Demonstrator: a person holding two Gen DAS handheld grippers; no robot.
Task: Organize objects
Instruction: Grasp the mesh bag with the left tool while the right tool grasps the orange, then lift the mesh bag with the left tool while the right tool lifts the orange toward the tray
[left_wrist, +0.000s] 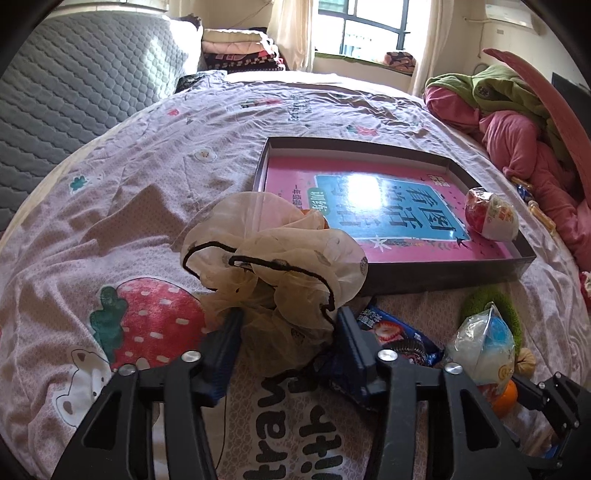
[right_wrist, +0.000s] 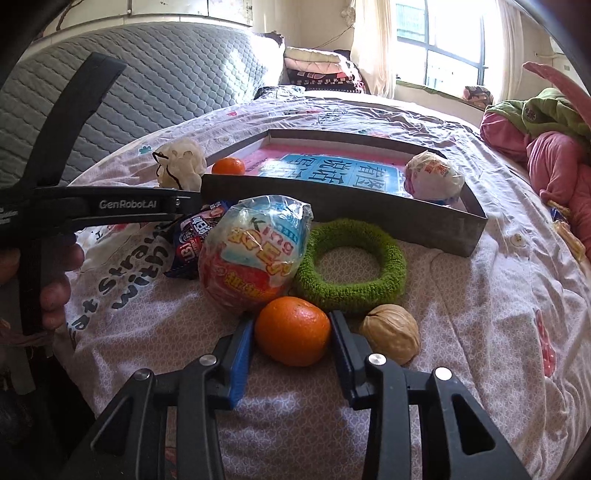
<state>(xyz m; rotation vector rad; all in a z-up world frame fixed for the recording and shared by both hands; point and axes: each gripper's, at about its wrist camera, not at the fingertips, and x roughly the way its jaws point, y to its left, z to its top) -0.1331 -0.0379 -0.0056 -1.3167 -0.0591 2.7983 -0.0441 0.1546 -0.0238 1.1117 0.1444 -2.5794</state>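
Observation:
A shallow grey box with a pink and blue book cover inside lies on the bed; it also shows in the right wrist view. A wrapped toy egg lies in it. My left gripper straddles a cream organza scrunchie, jaws apart, touching its lower folds. My right gripper has its jaws on both sides of an orange tangerine. A second wrapped egg, a green scrunchie, a walnut and a blue snack packet lie beside it. Another tangerine sits at the box's left corner.
The bedsheet has strawberry prints and wrinkles. A grey quilted headboard stands at the left. Pink and green bedding is piled at the right. Folded blankets and a window are at the back.

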